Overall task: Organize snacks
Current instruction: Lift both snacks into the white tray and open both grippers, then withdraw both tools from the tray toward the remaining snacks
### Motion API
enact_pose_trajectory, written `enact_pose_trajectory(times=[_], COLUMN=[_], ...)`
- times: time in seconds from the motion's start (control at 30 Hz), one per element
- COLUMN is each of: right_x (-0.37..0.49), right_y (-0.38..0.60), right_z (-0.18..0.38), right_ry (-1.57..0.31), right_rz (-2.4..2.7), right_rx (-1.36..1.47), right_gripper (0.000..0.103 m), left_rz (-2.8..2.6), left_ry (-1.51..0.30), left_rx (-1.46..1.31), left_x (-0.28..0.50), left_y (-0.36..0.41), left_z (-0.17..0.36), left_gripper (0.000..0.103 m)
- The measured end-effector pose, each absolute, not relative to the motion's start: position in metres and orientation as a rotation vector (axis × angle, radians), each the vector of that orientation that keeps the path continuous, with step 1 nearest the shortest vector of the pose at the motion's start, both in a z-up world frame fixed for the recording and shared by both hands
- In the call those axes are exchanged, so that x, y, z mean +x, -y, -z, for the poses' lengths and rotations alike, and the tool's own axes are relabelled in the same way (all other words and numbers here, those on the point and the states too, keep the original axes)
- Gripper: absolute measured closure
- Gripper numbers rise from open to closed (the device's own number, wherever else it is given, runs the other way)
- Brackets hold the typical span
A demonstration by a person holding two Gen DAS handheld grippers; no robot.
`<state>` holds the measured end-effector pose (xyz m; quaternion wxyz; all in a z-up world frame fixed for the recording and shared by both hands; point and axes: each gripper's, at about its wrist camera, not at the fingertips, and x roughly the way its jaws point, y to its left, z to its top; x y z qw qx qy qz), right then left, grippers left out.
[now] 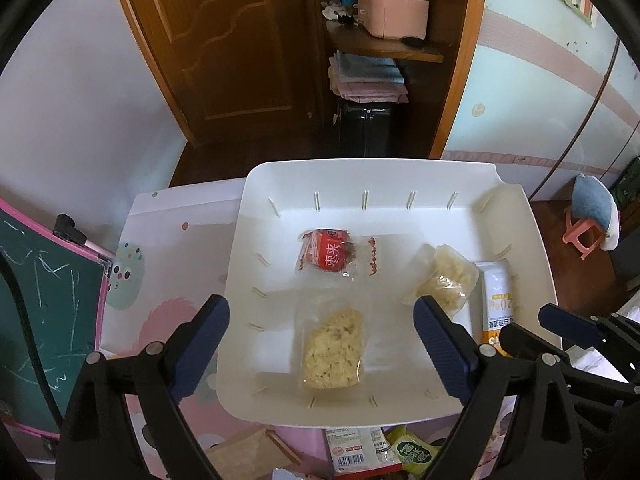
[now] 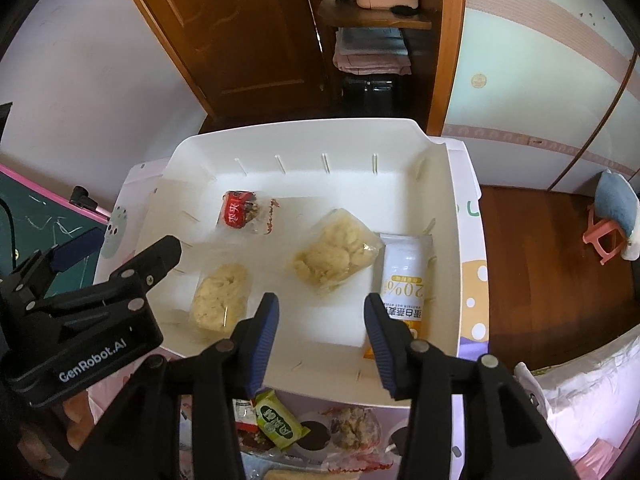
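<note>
A white tray [image 1: 360, 168] [image 2: 304, 128] stands on a pink patterned table [image 1: 160, 280]. Inside lie a red packet [image 1: 328, 256] [image 2: 240, 214], a yellow crumbly cake in clear wrap [image 1: 334, 354] [image 2: 220, 296], a paler wrapped snack [image 1: 444, 280] [image 2: 336, 256] and a white-and-yellow oat packet [image 1: 496, 304] [image 2: 404, 280] by the right wall. My left gripper [image 1: 320, 306] [image 2: 120, 264] hangs wide open above the yellow cake, not touching it. To its right, my right gripper [image 2: 321, 300] [image 1: 560, 320] is open over bare tray floor, with nothing between its fingers.
Loose snacks lie on the table in front of the tray, among them a green packet [image 2: 278, 424] [image 1: 412, 452] and a barcoded one [image 1: 352, 452]. A green chalkboard [image 1: 48, 300] stands at the left. Wooden floor, a pink stool [image 2: 604, 236] and white bedding [image 2: 592, 392] are at the right.
</note>
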<state>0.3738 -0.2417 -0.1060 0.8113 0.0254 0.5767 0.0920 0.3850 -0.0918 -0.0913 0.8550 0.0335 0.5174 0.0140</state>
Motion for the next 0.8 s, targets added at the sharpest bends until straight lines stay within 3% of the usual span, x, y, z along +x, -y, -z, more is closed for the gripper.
enact_pose_trajectory(times=[0.8], right_x=[0.301], right_y=[0.211], right_z=[0.048], right_ry=[-1.152], right_rz=[-0.229], right_rx=[0.011], right_gripper=[0.058], left_rz=[-0.033], left_ry=[-0.930], left_rx=[0.078], left_x=[0.296], left_y=[0.060], left_z=[0.003], left_gripper=[0.010])
